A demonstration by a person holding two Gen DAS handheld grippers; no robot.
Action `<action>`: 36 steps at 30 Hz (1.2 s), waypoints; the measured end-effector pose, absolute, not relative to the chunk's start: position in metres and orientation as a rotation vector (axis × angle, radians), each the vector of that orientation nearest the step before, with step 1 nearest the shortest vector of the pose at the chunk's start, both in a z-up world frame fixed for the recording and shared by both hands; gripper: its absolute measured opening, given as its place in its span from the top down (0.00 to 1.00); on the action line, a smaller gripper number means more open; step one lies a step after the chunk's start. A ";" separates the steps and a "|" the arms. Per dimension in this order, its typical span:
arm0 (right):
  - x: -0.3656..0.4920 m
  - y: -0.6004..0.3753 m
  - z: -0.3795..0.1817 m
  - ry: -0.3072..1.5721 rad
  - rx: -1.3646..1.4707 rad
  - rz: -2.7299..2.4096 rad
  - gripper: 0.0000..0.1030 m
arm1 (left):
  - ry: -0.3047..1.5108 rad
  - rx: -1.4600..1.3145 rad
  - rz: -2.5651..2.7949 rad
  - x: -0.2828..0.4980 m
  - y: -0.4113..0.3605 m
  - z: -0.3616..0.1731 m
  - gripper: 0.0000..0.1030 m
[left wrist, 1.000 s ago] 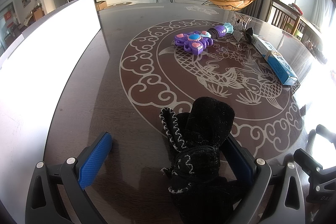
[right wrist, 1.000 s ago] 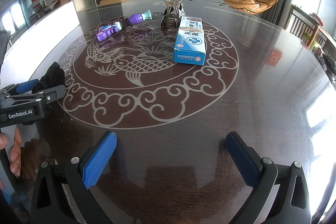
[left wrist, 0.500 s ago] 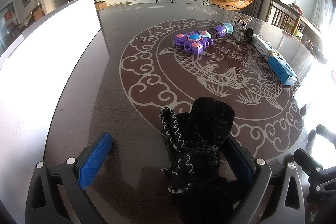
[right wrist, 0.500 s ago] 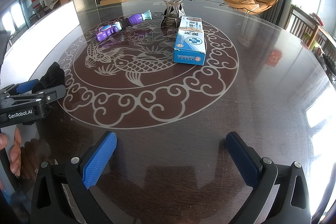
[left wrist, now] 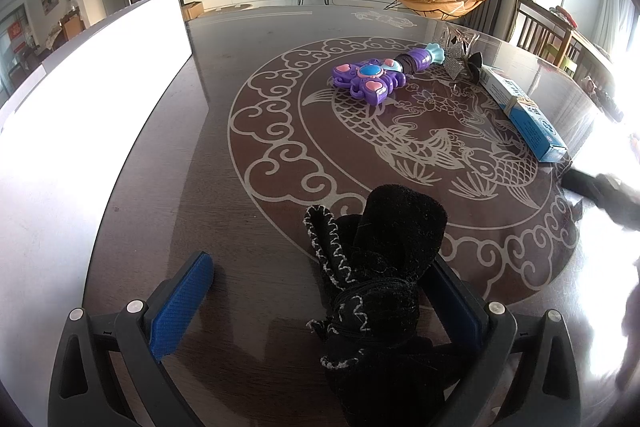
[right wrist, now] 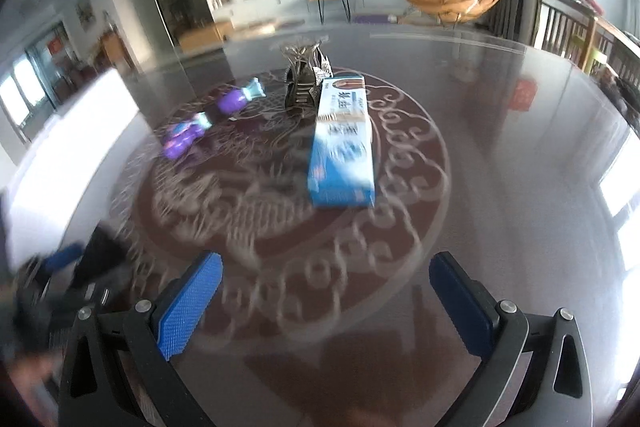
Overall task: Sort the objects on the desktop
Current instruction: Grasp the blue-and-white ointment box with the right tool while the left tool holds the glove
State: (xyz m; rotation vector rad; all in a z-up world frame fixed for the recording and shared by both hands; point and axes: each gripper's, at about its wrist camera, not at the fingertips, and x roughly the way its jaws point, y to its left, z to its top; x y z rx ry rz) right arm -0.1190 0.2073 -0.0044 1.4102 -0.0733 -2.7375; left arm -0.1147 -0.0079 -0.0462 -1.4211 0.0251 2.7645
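The dark patterned table [left wrist: 280,75] carries a purple toy [left wrist: 370,81], blue box [left wrist: 524,111], black glove [left wrist: 384,267] and metal ornament [right wrist: 304,79].

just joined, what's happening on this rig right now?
Desktop sorting on a dark patterned table. The left tool is open, with a black knitted glove lying between its fingers, against the right one; nothing is clamped. The right tool is open and empty, its view motion-blurred, pointing toward the blue box. A purple toy wand and a small metallic ornament sit untouched further back. A white bin stands along the left side.
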 end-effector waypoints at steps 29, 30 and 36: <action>-0.085 0.186 -0.027 0.067 1.333 -2.614 0.59 | 0.026 -1.421 2.765 -0.115 -0.008 -0.046 0.00; -0.070 0.186 -0.028 0.057 1.329 -2.598 0.59 | 0.026 -1.421 2.765 -0.115 -0.008 -0.046 0.00; -0.008 0.195 -0.033 0.062 1.284 -2.621 0.51 | 0.025 -1.421 2.765 -0.115 -0.008 -0.046 0.00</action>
